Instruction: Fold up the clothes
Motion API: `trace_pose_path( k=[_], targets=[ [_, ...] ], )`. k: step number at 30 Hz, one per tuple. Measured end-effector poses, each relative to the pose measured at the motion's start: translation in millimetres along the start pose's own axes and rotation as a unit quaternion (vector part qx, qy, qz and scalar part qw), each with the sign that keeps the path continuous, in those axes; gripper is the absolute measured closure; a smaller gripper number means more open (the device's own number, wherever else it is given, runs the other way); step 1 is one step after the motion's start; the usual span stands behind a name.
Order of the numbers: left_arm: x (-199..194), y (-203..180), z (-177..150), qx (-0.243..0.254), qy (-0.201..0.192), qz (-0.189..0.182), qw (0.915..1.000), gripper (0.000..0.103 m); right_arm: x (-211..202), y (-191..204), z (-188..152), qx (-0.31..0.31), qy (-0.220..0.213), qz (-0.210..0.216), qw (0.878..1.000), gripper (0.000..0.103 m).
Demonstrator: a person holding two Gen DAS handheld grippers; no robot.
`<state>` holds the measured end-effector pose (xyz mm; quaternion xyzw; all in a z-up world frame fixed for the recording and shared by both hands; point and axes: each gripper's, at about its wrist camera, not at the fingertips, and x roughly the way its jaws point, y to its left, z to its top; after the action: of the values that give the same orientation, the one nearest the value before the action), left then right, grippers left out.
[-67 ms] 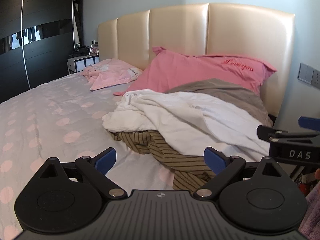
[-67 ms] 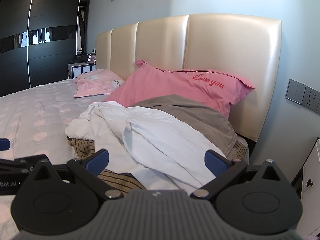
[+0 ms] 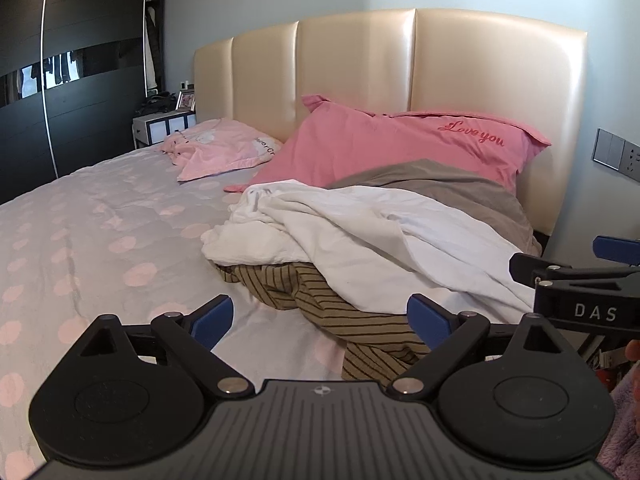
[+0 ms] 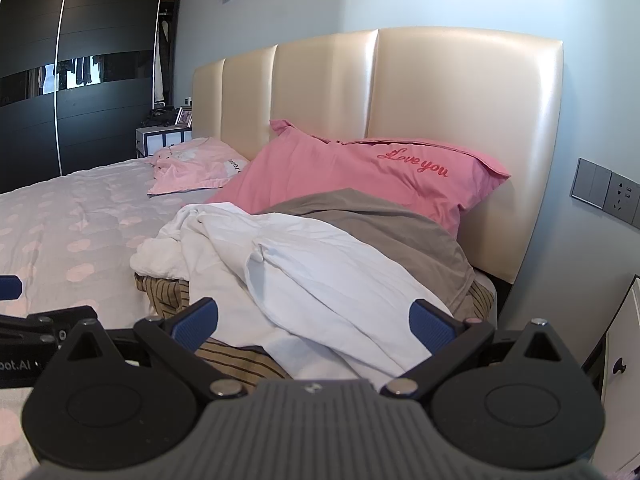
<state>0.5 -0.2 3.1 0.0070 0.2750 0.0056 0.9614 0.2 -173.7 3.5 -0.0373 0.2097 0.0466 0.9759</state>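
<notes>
Left wrist view shows my left gripper (image 3: pixel 320 318), jaws spread wide and holding nothing, hovering above the bed's (image 3: pixel 80 240) near edge. Beside the headboard-end corner, a white garment (image 3: pixel 360 236) lies crumpled over a striped garment (image 3: pixel 320 296), with a grey garment (image 3: pixel 440 184) behind, all unfolded. My right gripper (image 4: pixel 314 322) is equally wide and empty. Nothing has shifted since a tenth of a second ago, so I judge no folding is under way.
</notes>
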Motion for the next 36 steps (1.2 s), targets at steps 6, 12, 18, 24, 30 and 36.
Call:
trace_pose_path(
  k=[6,12,18,24,30,36],
  targets=[
    [-2.2,-0.4,4.3,-0.01,-0.014,0.006,0.9998,0.008,1.5,0.9,-0.7,-0.003,0.001,0.002,1.0,0.001],
    [-7.1,-0.8,3.2,-0.005,-0.023,0.011,0.9997,0.008,6.8,-0.4,-3.0,-0.002,0.001,0.003,1.0,0.001],
    [-5.7,-0.8,2.7,-0.005,-0.014,0.008,0.9999,0.008,5.1,-0.3,-2.0,-0.001,0.003,0.002,1.0,0.001],
    [-5.5,-0.8,-0.9,0.001,-0.017,0.008,0.9998,0.008,3.1,-1.0,-1.4,-0.001,0.002,0.002,1.0,0.001],
    [-6.2,-2.6,-1.3,0.005,-0.018,0.011,0.9998,0.008,3.3,0.3,-2.4,-0.002,0.002,0.004,1.0,0.001],
    [-8.8,-1.2,-0.4,0.005,-0.023,0.018,0.9996,0.008,3.4,0.9,-3.2,-0.001,0.002,0.005,1.0,0.001]
  ],
)
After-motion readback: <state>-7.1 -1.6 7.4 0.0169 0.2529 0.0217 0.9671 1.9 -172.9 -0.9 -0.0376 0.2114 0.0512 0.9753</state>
